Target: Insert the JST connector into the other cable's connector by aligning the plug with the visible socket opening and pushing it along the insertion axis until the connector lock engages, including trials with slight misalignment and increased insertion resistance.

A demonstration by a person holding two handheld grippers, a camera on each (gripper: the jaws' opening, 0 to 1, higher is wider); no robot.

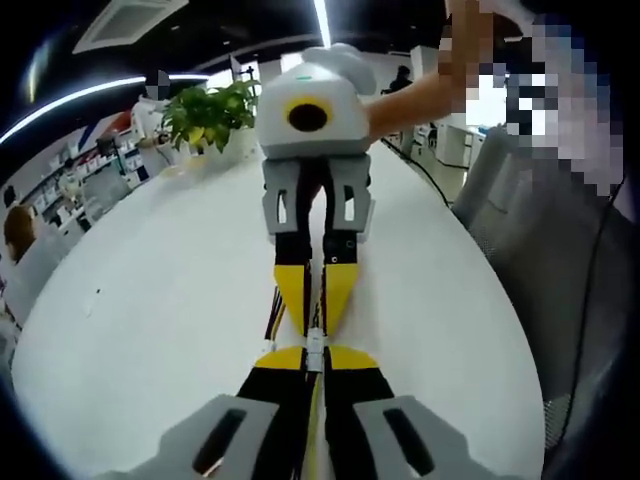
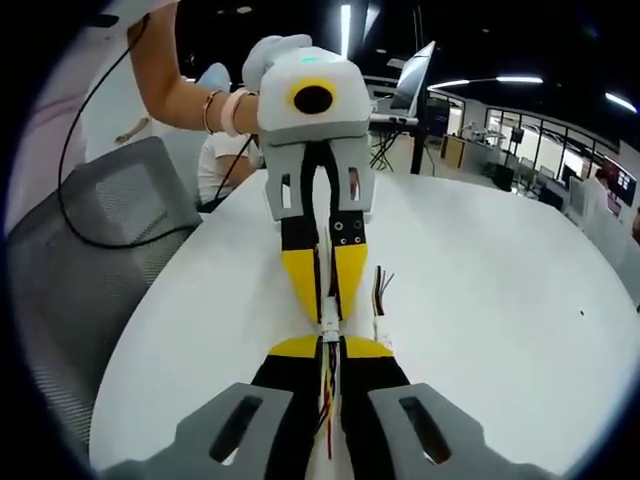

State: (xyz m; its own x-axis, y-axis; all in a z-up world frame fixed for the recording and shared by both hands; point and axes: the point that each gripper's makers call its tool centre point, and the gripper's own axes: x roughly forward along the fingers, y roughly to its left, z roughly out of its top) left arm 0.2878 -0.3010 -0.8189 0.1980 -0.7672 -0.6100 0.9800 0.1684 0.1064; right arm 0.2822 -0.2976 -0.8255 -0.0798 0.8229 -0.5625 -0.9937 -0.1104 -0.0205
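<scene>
White JST connector [image 1: 315, 345] sits between the two tip pairs, above the round table [image 1: 150, 300]. Its long axis follows both grippers, which meet nose to nose. Left gripper [image 1: 315, 362] and right gripper [image 2: 330, 350] each clench a cable [image 2: 327, 400] just behind the joint; whether the lock engaged I cannot tell.

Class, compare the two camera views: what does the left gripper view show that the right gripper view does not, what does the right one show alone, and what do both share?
Left gripper view alone: a potted plant at the far end of the white table.

Right gripper view alone: a loose cable with a white connector lying beside the grippers, and a laptop beyond them.

Both share: the two hand-held grippers meeting tip to tip, the left hand-held gripper and right hand-held gripper each shut on a wired white connector, and a grey chair.
</scene>
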